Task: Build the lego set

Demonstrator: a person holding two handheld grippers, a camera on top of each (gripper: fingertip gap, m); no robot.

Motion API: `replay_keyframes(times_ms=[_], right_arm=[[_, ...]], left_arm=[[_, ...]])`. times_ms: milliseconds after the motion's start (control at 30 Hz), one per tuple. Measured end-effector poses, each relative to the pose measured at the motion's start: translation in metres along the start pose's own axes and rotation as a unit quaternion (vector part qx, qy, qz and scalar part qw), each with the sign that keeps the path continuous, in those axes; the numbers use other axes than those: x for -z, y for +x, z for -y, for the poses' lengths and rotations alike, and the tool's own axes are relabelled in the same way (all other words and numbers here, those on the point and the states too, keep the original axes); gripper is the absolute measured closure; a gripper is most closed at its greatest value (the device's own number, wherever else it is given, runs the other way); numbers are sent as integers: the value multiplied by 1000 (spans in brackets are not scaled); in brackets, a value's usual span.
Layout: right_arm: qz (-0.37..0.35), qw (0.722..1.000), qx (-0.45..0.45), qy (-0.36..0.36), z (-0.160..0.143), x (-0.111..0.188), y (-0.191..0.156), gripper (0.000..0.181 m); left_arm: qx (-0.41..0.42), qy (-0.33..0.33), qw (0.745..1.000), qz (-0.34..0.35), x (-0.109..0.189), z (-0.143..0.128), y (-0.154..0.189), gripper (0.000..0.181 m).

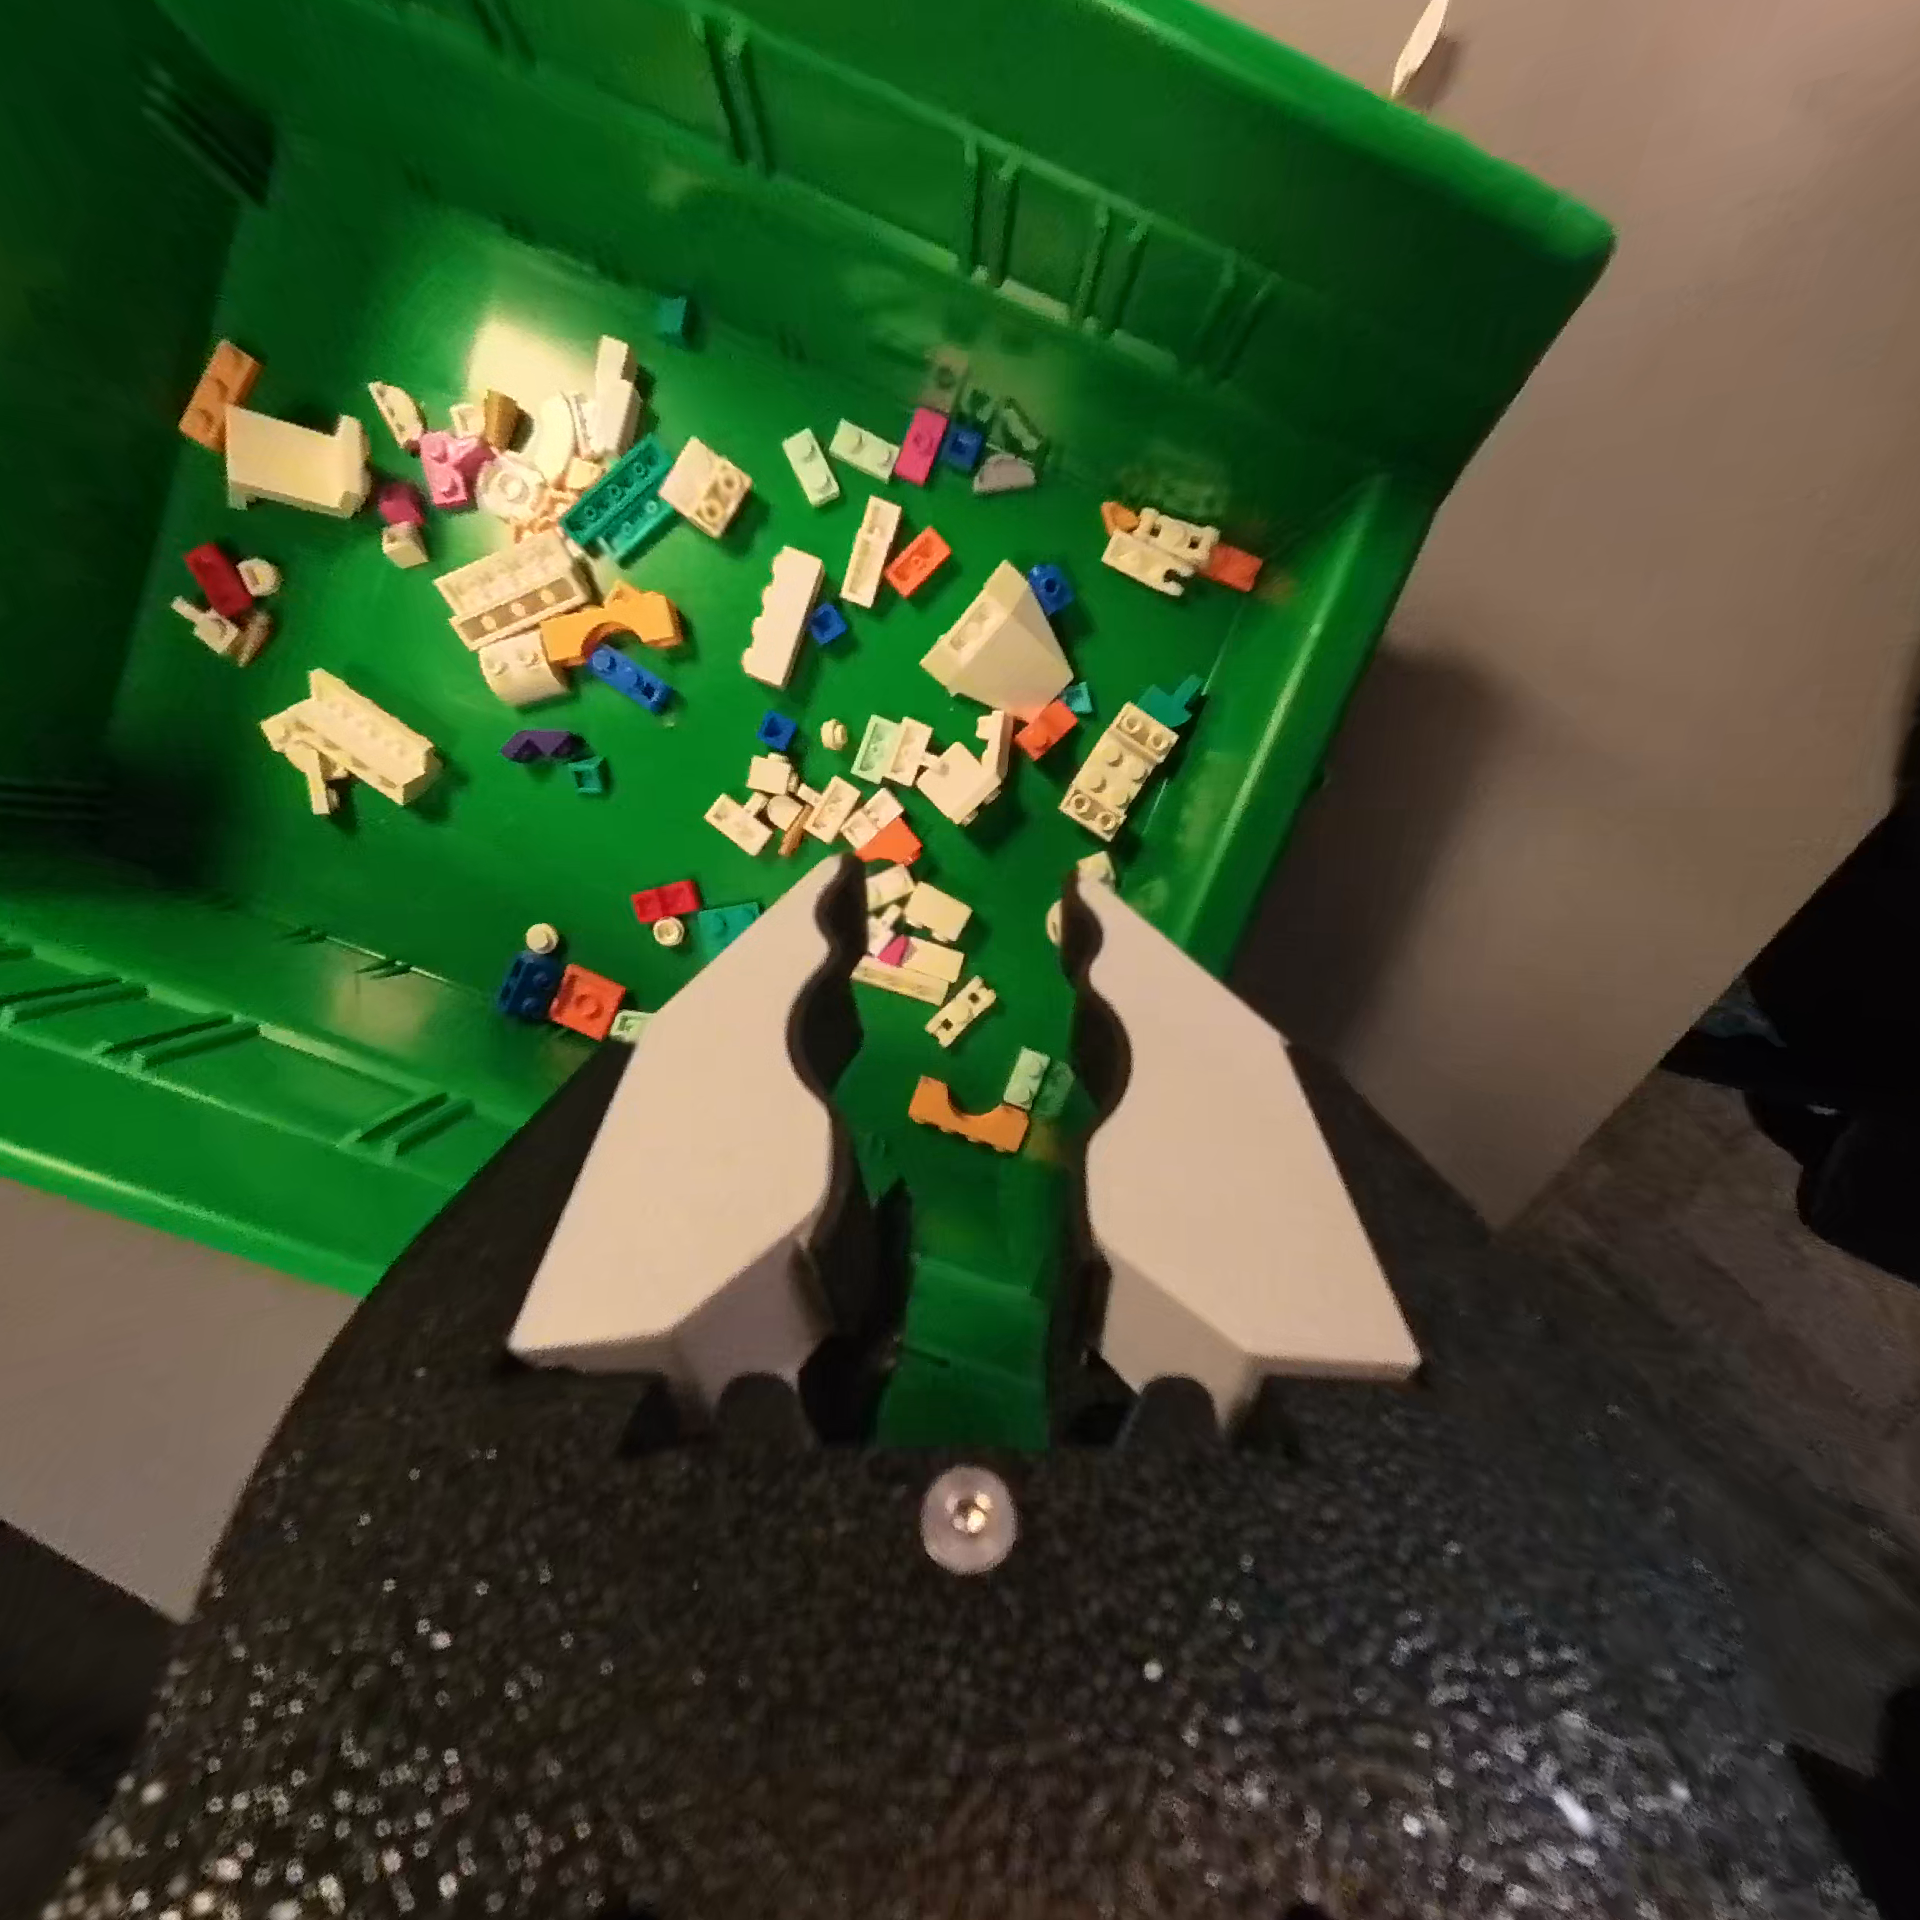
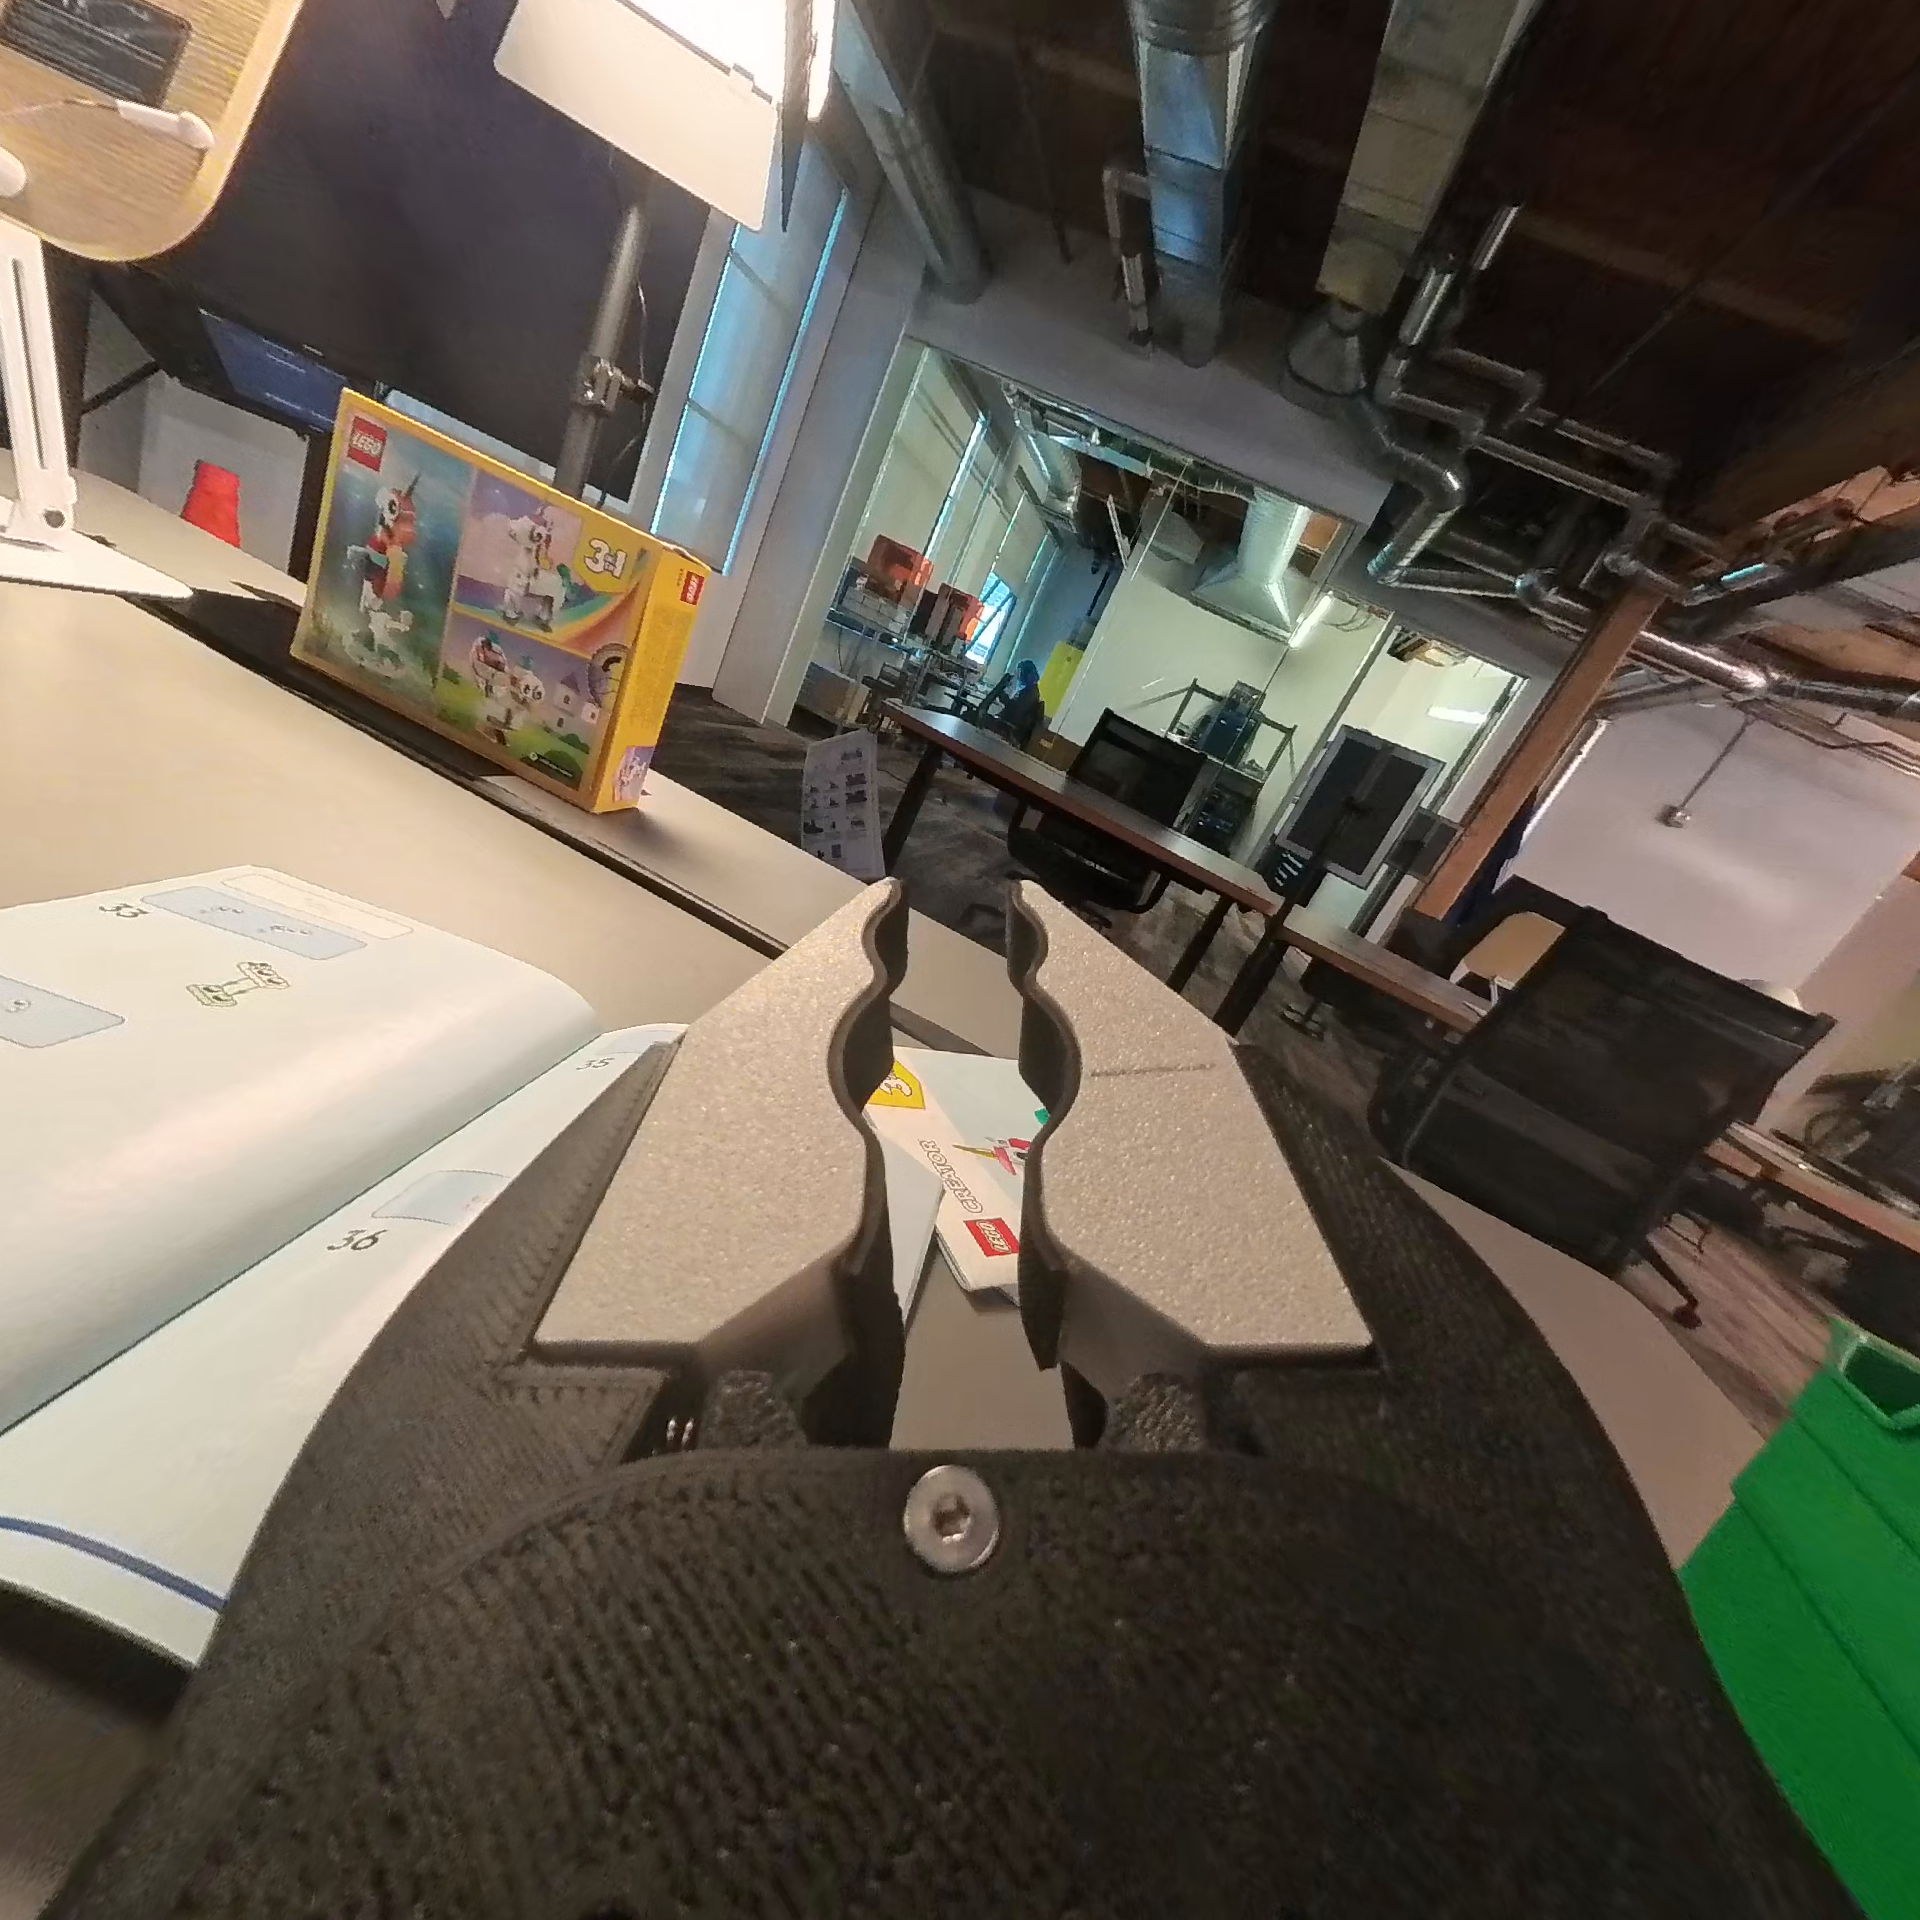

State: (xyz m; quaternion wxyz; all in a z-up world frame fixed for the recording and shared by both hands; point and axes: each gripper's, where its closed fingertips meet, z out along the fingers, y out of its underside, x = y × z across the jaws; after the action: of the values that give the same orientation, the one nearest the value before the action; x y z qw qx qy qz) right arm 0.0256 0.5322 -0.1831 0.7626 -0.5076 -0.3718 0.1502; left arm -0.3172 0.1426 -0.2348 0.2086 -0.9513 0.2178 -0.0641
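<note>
While studded bricks (image 1: pixel 790 613) scatter — glossy bin (image 1: pixel 1351 343).

Left wrist view looks steeply down from close above, along its own grey jaws, into the green plastic bin (image 1: pixel 1351 343) of scattered small bricks (image 1: pixel 790 613), which fills most of the frame, with a strip of pale grey worktop (image 1: pixel 1662 416) to the right. Right wrist view sits low, just over the worktop (image 2: pixel 156 758), facing outward and slightly up across the room toward the yellow cardboard set box (image 2: pixel 499 613), with the open paper instruction booklet (image 2: pixel 208 1091) close at left. Shared ground: the green bin, only a corner (image 2: pixel 1829 1558) at lower right.
</note>
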Motion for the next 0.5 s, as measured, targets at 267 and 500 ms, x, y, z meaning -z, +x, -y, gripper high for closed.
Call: replay_keyframes(times_ms=[267,500], right_arm=[[1,1000,1,0,0,0,0,165],[3,1000,-4,4,1,0,-1,165]], left_arm=[[30,0,999,-34,-7,3,4,158],[167,5,986,15,-5,7,-24,165]])
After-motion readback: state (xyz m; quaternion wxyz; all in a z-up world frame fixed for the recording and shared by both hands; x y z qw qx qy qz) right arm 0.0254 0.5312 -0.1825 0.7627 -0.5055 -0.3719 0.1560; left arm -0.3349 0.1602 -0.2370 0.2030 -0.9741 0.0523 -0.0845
